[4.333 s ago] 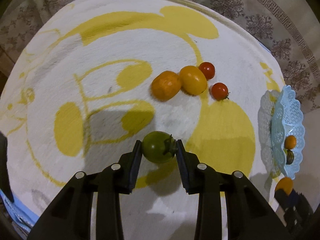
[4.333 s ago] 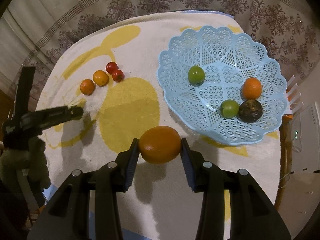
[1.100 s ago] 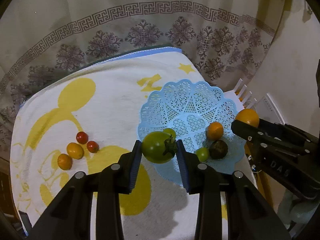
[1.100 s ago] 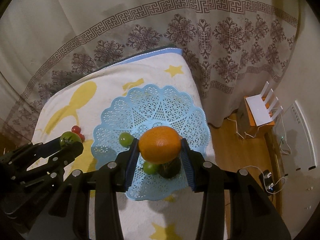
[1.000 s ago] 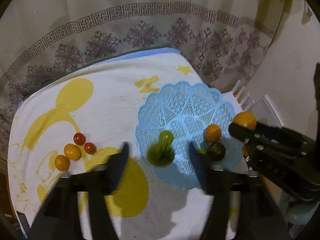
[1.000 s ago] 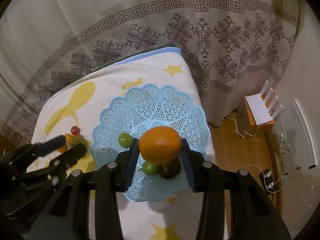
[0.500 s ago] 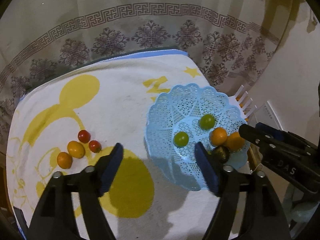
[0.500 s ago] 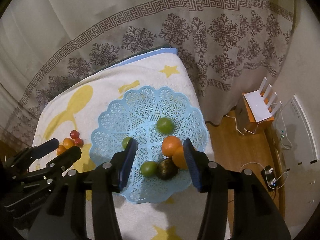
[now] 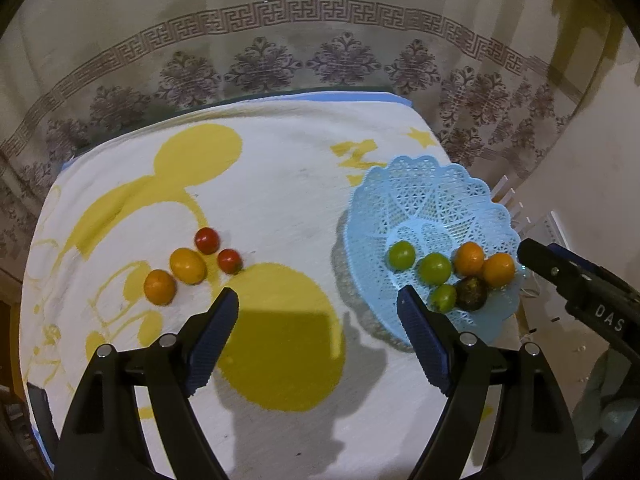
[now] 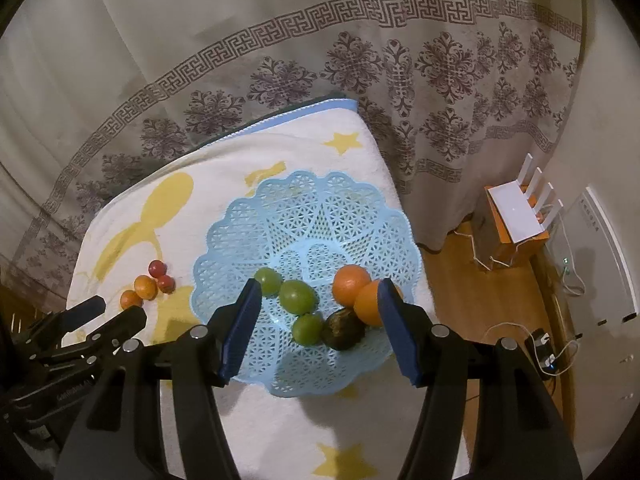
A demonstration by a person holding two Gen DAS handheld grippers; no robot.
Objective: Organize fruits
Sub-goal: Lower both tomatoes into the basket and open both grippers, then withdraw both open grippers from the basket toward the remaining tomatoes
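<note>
Since the earlier frame: green tomato (image 9: 435, 267) and large orange (image 9: 498, 269) have left the fingers and now lie in the blue basket (image 9: 424, 196); left gripper (image 9: 318, 312) and right gripper (image 10: 318, 302) both spread wide, holding nothing. Basket contents: two further green fruits (image 10: 307, 329), a second orange (image 10: 351, 278), one dark fruit (image 10: 343, 334). Remaining on the towel (image 9: 280, 184), well apart from the basket: two red tomatoes (image 9: 207, 240), two small orange fruits (image 9: 187, 265), clustered together.

Left gripper (image 9: 318, 304) and right gripper (image 10: 318, 294) both hover with jaws spread wide, empty.
</note>
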